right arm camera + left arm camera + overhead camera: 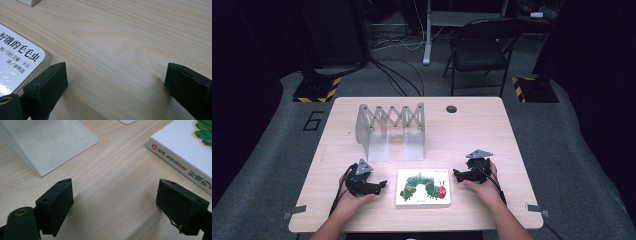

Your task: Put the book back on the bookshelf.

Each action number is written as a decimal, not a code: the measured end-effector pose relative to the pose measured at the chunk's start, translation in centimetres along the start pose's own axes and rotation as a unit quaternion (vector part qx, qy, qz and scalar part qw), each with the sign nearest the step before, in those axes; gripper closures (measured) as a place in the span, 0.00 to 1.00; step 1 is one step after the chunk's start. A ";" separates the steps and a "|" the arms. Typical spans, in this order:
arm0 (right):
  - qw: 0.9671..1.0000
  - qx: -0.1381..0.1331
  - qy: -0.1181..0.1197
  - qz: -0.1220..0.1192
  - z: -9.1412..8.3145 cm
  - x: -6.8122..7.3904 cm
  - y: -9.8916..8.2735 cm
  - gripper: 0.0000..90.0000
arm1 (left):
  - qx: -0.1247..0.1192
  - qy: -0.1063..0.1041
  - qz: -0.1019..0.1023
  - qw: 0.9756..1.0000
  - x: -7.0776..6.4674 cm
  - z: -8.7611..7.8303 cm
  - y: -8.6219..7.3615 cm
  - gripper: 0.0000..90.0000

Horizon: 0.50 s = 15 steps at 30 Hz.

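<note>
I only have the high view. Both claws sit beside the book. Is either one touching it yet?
Observer: No. In the left gripper view the left claw is open over bare table, the book off to one side.
Operator: Right side?
Observer: Right claw is open too; the book's rounded corner lies just beyond one jaw.
Operator: Spine?
Observer: It faces the left claw, with printed characters and a red logo.

We see a light wooden worktop (472,125) standing on a grey carpet floor (562,150). Behind it stands a black folding chair (479,47). Cables (397,75) lie on the floor, near two bases with yellow-black stripes (317,90). The surrounding room is dark.
</note>
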State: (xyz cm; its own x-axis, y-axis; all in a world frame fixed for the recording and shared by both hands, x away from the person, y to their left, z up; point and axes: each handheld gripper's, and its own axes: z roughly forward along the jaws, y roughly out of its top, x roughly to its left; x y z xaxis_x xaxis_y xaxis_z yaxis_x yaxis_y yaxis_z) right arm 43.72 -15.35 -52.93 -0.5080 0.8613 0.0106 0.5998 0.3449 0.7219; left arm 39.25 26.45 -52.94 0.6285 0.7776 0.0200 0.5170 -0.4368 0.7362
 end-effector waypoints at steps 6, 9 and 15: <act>1.000 -0.002 -0.005 0.006 0.0 0.1 0.0 0.06 | 0.001 0.000 -0.008 1.000 -0.1 0.0 0.1 0.16; 1.000 -0.009 -0.007 0.003 -0.1 0.1 -0.1 0.10 | 0.000 0.001 -0.008 1.000 -0.1 0.0 0.0 0.16; 1.000 -0.015 -0.009 0.004 -0.2 0.1 -0.1 0.14 | -0.001 0.003 -0.009 1.000 -0.1 0.0 0.0 0.16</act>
State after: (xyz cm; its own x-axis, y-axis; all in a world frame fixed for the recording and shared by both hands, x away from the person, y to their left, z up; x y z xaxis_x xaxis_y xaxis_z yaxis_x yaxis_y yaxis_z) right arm 43.54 -15.38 -52.89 -0.4924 0.8703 0.0049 0.5851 0.3269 0.7421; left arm 39.20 26.30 -52.92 0.6148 0.7886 0.0104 0.5276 -0.4211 0.7377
